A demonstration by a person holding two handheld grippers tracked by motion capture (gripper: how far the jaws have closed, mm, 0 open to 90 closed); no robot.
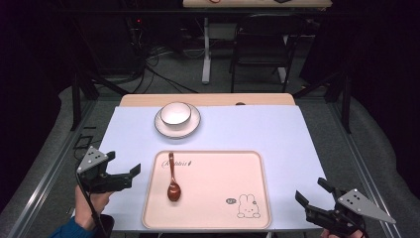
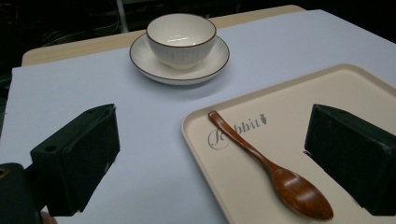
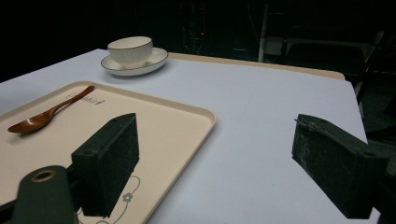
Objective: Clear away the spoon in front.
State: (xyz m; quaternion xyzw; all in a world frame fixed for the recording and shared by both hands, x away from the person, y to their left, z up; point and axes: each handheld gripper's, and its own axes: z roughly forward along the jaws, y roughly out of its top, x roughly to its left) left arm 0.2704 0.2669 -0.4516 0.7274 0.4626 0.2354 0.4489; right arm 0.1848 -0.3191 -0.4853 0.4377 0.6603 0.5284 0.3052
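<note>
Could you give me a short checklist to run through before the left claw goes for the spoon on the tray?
1. Left claw open and empty: ok.
2. Right claw open, beside the tray's right edge: ok.
3. Spoon lies flat on the tray, handle toward the bowl: ok.
4. Nothing lies between left claw and spoon: ok.
5. Bowl upright on its saucer, off the tray: ok.
6. Bowl empty: ok, by the left gripper view.

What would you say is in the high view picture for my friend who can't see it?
A brown wooden spoon lies on a beige rabbit tray, with an open hand-held gripper at each side: left, right. Farther back, a white bowl sits on a saucer.
</note>
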